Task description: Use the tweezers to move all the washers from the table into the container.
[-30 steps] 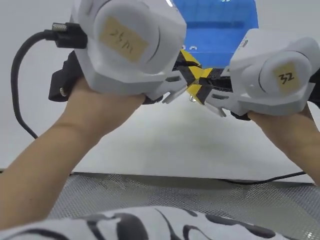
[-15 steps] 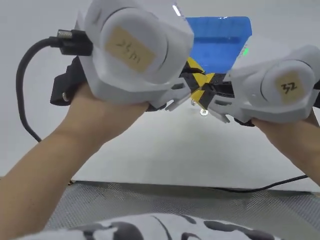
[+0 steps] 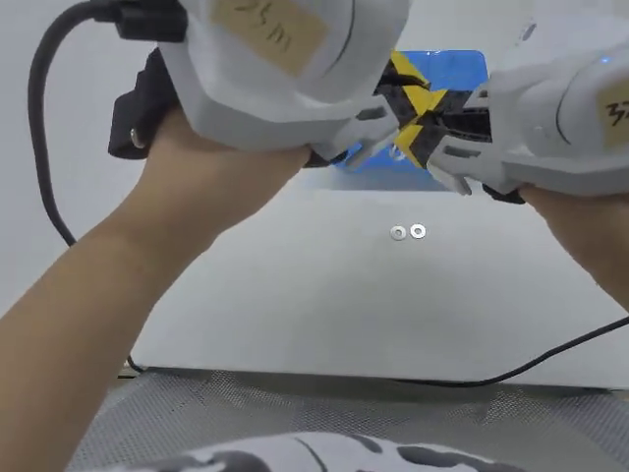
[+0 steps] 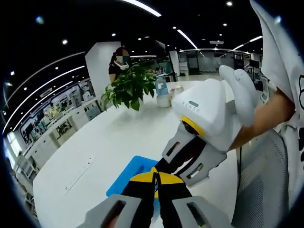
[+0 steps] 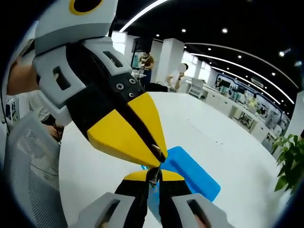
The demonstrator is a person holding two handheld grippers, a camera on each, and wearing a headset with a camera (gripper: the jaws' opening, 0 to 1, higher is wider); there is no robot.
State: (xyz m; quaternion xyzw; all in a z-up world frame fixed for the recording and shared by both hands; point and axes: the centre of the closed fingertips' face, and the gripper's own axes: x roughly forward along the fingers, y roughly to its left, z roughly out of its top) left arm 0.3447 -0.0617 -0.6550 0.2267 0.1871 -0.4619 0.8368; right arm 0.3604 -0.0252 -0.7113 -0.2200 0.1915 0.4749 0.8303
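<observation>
Two small metal washers point(image 3: 397, 233) point(image 3: 418, 231) lie side by side on the white table point(image 3: 324, 285). The blue container point(image 3: 447, 67) point(image 4: 127, 176) point(image 5: 190, 175) sits beyond them. Both grippers hang in the air above the table, tip to tip. My left gripper point(image 3: 401, 84) point(image 4: 155, 176) has its yellow jaws pressed together. My right gripper point(image 3: 421, 126) point(image 5: 152, 176) is shut on a thin grey metal sliver, apparently the tweezers point(image 5: 153, 175). The left gripper's tip point(image 5: 159, 153) touches the sliver's upper end. The rest of the tweezers is hidden.
A black cable point(image 3: 44, 118) hangs from the left gripper, and another cable point(image 3: 531, 364) runs along the table's near edge. A mesh chair point(image 3: 324, 408) is below that edge. A potted plant point(image 4: 130, 88) and a person stand far off.
Both grippers have risen together in the head view, tips still meeting. The camera shifted too. The two washers now show on the table below the grippers.
</observation>
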